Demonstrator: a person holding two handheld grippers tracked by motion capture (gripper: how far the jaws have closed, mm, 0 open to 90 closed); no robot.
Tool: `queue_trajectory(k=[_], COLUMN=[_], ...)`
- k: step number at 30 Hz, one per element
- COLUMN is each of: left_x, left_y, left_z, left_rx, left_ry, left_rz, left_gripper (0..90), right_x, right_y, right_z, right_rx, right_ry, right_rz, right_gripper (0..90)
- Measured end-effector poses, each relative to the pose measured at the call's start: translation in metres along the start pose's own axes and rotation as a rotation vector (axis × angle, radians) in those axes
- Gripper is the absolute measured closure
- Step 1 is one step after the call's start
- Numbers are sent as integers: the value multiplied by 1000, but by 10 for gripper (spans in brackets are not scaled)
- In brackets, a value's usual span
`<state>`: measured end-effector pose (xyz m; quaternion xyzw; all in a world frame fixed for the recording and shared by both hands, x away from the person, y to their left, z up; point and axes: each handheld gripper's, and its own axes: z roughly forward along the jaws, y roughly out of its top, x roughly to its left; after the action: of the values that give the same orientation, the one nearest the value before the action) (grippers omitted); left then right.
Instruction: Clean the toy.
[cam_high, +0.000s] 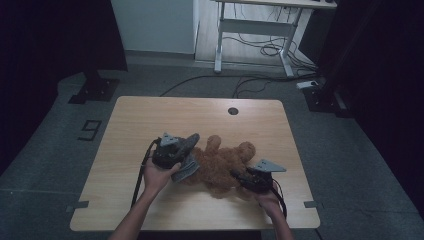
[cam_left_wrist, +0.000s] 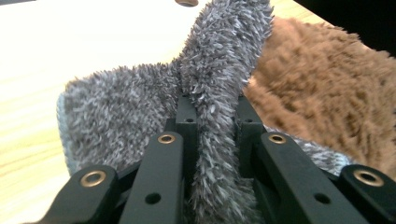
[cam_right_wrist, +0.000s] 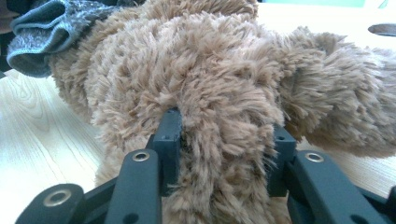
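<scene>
A brown plush teddy bear (cam_high: 222, 162) lies on the wooden table (cam_high: 145, 120), near the front middle. A grey fuzzy cloth (cam_high: 186, 157) is bunched against the bear's left side. My left gripper (cam_high: 175, 150) is shut on a fold of this grey cloth (cam_left_wrist: 219, 93), with the brown bear (cam_left_wrist: 327, 93) just to its right. My right gripper (cam_high: 239, 176) is shut on a tuft of the bear (cam_right_wrist: 224, 121); the grey cloth (cam_right_wrist: 46, 32) shows at the upper left of the right gripper view.
A round cable hole (cam_high: 233, 111) sits near the table's far edge. A white desk frame (cam_high: 255, 30) and floor cables (cam_high: 260, 75) lie beyond the table. Dark curtains stand at both sides.
</scene>
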<state>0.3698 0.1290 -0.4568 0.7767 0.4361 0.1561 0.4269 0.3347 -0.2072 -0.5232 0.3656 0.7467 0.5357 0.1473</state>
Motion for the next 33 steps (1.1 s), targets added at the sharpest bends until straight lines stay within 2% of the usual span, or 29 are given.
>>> queue_trajectory(k=[6,13,18,20,21,22,25,28,31,33], left_x=[6,18,29,32,32,37,39,34,17,-1], left_y=[-7,-17,-43,-53,-53,-59,-53,-34,-13,1], left_z=[-5,-9,-2,5,5,9,2,-11,-18,-18], left_rx=[-7,-1,57,70,70,55,38,-7,-59,-93], left_ry=[10,20,45,30,30,2,-5,-4,-8,-21], left_rz=[-5,-35,-66,-92,-92,-130,-135,-110,-68,-28], left_gripper=[772,773,775,776,776,776,775,774,772,770], right_x=[0,-1,-1,-1,-1,-1,-1,-2,-2,-2], right_y=[0,-1,-1,-1,-1,-1,-1,-1,-1,-1], right_z=[0,0,1,1,1,1,1,1,1,0], right_rx=[-2,-5,-9,-9,-9,-10,-16,-15,-16,-16], right_ry=[3,5,2,0,0,-2,-10,-10,-13,-22], right_rz=[-2,0,5,5,5,6,6,7,7,3], right_gripper=[592,592,593,594,593,594,594,594,594,597])
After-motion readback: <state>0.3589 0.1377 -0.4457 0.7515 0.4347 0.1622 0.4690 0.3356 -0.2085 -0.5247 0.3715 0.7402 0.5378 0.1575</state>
